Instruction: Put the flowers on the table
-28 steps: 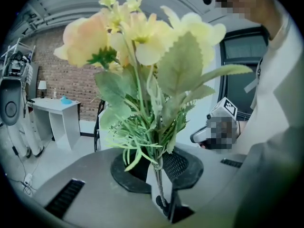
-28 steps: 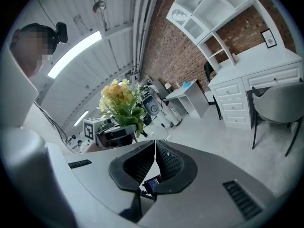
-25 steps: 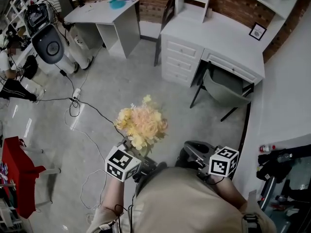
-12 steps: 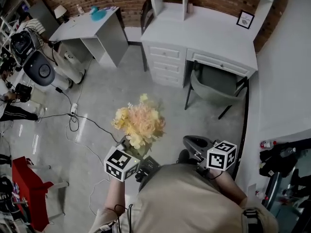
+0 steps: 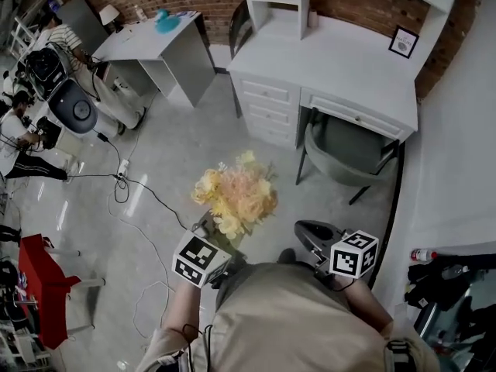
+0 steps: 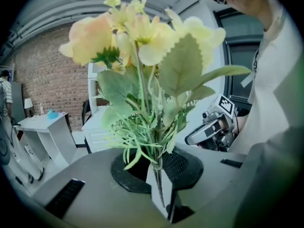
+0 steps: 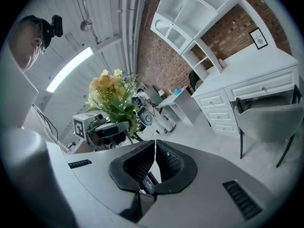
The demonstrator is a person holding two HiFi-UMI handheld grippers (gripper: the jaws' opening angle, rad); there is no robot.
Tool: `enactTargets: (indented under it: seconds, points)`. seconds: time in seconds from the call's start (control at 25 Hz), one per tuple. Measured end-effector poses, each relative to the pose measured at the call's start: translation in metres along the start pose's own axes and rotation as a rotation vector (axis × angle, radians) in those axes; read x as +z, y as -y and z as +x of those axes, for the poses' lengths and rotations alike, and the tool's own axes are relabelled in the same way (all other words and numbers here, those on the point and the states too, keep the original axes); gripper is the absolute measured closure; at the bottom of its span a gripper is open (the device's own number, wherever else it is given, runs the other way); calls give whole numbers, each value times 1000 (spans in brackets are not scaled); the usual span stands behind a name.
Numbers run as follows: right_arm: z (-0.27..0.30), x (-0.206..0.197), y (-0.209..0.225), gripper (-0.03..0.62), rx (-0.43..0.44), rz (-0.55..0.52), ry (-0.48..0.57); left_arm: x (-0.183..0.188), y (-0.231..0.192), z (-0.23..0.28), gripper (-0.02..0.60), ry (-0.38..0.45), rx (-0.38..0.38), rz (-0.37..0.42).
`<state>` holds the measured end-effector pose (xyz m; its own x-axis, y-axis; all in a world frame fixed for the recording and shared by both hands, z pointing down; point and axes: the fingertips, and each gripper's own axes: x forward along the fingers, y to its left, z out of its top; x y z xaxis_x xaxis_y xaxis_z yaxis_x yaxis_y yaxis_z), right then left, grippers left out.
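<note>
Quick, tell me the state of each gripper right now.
Left gripper: closed on the stems of the flowers.
Right gripper: closed, jaws together, nothing between them.

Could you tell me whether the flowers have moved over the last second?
Yes: the flowers, held in the left tool, have come slightly nearer the white desk.

The framed picture (image 5: 401, 43) seems unreadably small.
</note>
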<state>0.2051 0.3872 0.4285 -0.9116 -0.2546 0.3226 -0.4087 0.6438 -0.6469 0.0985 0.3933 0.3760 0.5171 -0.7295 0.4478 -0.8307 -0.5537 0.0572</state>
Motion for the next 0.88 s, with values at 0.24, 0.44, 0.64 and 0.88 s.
enactTargets:
  seconds: [0.24, 0.44, 0.64, 0.88]
  points:
    - [1, 2, 4, 571, 43, -2, -18, 8, 1, 7, 538, -18, 26, 4]
    - [4, 15, 12, 571, 37, -11, 11, 11, -5, 14, 538, -30, 25, 5]
    - [3, 21, 24, 571, 44, 5, 27, 19, -7, 38, 538, -24, -2, 36]
    - [12, 31, 27, 571, 72, -23, 1, 19, -21, 54, 538, -17, -26, 34]
